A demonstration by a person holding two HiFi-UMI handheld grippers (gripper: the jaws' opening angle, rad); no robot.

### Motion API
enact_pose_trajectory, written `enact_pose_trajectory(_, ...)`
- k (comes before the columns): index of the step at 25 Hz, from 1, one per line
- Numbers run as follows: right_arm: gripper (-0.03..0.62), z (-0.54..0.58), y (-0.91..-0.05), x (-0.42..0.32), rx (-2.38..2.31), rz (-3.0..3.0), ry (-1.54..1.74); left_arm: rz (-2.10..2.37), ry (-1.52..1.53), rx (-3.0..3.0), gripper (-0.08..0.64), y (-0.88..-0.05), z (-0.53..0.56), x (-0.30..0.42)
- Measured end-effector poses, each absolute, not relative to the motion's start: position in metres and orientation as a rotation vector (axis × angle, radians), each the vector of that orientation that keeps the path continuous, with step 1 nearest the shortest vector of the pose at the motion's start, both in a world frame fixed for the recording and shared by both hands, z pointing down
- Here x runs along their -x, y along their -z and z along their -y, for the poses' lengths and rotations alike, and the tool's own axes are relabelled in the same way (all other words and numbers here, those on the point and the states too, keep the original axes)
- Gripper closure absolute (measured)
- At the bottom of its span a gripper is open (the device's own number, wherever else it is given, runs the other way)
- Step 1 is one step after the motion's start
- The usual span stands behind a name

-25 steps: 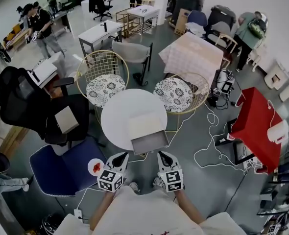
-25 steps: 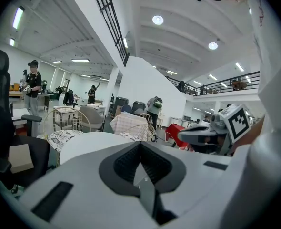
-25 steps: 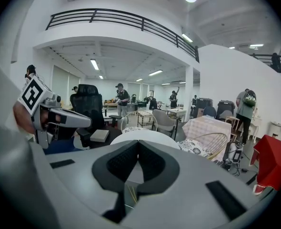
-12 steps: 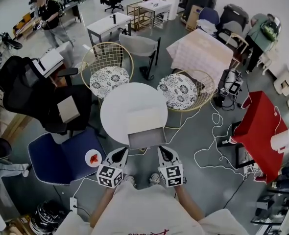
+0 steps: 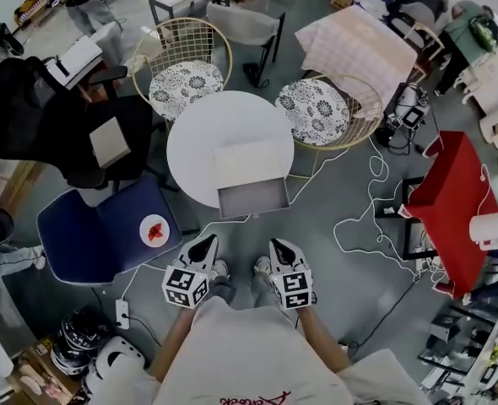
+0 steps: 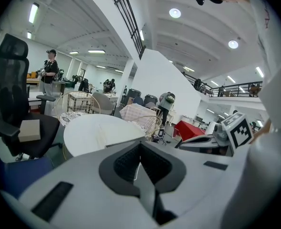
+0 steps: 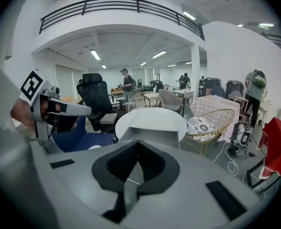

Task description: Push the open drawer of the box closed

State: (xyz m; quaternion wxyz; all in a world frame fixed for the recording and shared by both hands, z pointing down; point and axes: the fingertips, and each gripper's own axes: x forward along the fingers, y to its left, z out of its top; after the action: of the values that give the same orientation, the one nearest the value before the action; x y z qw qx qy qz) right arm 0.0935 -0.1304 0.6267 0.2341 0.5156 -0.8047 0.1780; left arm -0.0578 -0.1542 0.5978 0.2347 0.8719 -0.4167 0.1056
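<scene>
1. A round white table [image 5: 194, 133] sits just above the middle of the head view. A pale box [image 5: 247, 160] lies on its lower right part.
2. The drawer [image 5: 254, 199] of the box stands pulled out. Its grey inside faces up, and its front edge reaches past the table's lower rim toward the person.
3. The left gripper [image 5: 205, 245] is at lower centre, just left of the middle. Its jaws are pressed together tip to tip with nothing between them.
4. The right gripper [image 5: 279, 248] is beside it, just right of the middle, its jaws likewise closed and empty.
5. Both grippers point up the frame toward the drawer and touch neither it nor the box — grey floor shows between.
6. In the right gripper view the drawer shows just above the closed jaws, with the left gripper near the left edge.
7. A blue chair [image 5: 97, 234] stands at the table's lower left and carries a small white plate [image 5: 154, 229] with something red on it.
8. Two wire chairs [image 5: 181, 66] with patterned cushions stand above the table. A red table [image 5: 451, 201] is at the right edge, and white cables [image 5: 359, 226] trail over the floor between.
</scene>
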Motion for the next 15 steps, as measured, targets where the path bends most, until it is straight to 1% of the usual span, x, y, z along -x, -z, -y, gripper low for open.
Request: enact_pose_trajectory(15, 0.577, 0.088, -0.702, -0.087, -1.305, 2.133, -0.647, 1.103, -0.351, -2.261, 0.548, -0.664, 0.110, 0.059)
